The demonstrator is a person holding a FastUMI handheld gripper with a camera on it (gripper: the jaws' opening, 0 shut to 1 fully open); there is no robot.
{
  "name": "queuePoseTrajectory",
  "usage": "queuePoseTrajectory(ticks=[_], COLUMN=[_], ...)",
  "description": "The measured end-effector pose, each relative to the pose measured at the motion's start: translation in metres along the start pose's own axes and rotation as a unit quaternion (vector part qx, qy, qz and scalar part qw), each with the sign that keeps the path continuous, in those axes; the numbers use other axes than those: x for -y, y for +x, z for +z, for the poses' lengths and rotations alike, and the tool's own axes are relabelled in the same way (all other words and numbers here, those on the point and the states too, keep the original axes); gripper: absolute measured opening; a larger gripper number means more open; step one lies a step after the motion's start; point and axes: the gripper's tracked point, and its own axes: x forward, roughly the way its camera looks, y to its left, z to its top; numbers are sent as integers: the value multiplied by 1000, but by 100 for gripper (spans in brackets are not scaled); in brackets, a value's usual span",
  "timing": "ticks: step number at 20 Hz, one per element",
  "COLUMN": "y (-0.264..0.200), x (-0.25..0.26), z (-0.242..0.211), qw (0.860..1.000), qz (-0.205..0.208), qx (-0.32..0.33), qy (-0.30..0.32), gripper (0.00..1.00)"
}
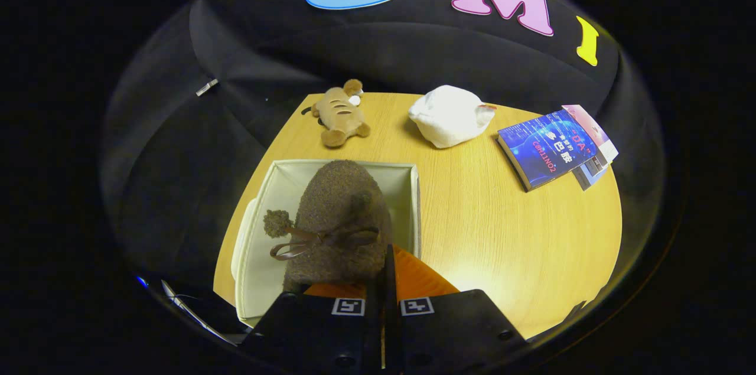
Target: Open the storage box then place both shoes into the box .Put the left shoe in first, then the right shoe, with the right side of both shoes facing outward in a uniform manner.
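Note:
My gripper (387, 273) is shut on the heel rim of a brown fuzzy shoe (339, 215), and the shoe's orange lining (424, 277) shows beside the fingers. The shoe points toe-away from me. It has a brown ribbon bow (322, 239) and a pompom (276, 223) on its left side. It hangs in the mouth of an open cream storage box (407, 171) standing on the wooden table (520, 233). The shoe hides most of the box's inside, so I cannot tell what else lies in there.
Beyond the box lie a tan striped plush toy (339, 114) and a white soft object (450, 116). A stack of books (552, 147) sits at the far right of the table. The box's pale flap (239, 251) hangs at its left side.

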Motion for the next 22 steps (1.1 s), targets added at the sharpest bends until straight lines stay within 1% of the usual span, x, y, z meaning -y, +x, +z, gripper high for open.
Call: queuePoseTrajectory(ticks=[1, 2, 3, 5, 6, 8, 9, 11, 14, 17, 19, 22], y=[2, 6, 5, 2, 3, -2, -3, -6, -8, -15, -27, -52], x=[0, -7, -10, -16, -19, -23, -24, -21, -16, -17, -17, -8], z=[-3, -8, -8, -5, -2, 5, 8, 14, 19, 26, 35, 43], qw=[1000, 1000, 1000, 999, 999, 999, 998, 998, 997, 994, 989, 977], qz=[-3, 11, 21, 32, 38, 53, 59, 60, 59, 70, 80, 95], qx=[-3, -8, -11, -5, 2, 14, 17, 25, 46, 76, 111, 164], qy=[-1, 1, -1, -8, -9, -4, 1, 0, -11, -29, -53, -99], gripper=[7, 8, 24, 30, 35, 72, 86, 98, 98, 99, 99, 99])
